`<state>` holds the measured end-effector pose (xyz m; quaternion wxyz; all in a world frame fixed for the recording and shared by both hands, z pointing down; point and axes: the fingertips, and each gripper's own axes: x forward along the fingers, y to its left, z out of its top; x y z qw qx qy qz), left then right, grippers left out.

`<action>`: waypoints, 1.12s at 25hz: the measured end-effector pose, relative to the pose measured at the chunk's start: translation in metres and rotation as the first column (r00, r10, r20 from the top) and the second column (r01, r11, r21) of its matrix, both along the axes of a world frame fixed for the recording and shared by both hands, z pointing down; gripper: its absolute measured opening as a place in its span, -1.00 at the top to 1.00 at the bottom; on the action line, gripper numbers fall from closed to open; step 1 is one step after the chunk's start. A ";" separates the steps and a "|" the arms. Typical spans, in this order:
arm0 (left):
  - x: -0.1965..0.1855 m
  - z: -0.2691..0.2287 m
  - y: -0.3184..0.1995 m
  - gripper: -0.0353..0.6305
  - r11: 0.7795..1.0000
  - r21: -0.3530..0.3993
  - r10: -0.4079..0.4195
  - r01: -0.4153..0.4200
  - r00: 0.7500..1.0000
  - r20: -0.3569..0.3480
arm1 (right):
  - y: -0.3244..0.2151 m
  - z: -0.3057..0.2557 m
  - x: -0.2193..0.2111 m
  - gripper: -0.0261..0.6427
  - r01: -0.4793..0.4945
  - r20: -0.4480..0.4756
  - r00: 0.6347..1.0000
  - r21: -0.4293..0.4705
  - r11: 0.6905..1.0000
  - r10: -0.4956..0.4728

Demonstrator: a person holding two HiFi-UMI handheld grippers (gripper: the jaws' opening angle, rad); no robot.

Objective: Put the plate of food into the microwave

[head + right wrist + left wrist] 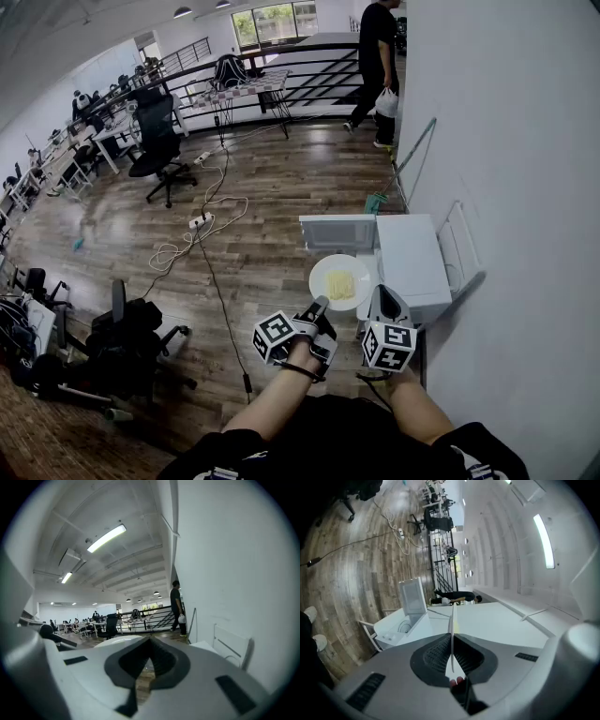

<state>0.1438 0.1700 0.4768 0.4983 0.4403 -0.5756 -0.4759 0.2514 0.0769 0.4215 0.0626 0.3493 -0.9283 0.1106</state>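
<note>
Your left gripper clamps the plate of food at its seven o'clock rim, with the open microwave at two o'clock. Your right gripper has its jaws closed and empty.

Open-plan office: rows of desks, swivel chairs, floor cables.

The round white plate of yellow food sits clamped between the jaws of the left gripper, just before the open white box microwave. The microwave's door swings out to the left, behind the plate. The microwave stands against the plain white wall on the right. The right gripper hangs right of the plate, beside the microwave. Far behind and to the left, a black office chair stands on the wooden plank floor.
</note>
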 end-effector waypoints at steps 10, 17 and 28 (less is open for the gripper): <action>0.004 0.005 -0.010 0.85 0.999 0.016 -0.032 0.032 0.999 -0.006 | -0.012 0.006 0.008 0.90 0.016 0.004 1.000 0.000 1.000 -0.016; 0.009 0.004 -0.017 0.85 0.999 0.017 -0.027 0.027 1.000 -0.005 | -0.017 0.005 0.008 0.90 0.026 0.030 0.999 -0.005 1.000 -0.025; -0.053 0.020 -0.033 0.85 0.999 0.012 -0.036 0.036 0.999 -0.017 | -0.030 0.023 -0.061 0.90 0.055 0.012 0.998 -0.022 0.998 -0.055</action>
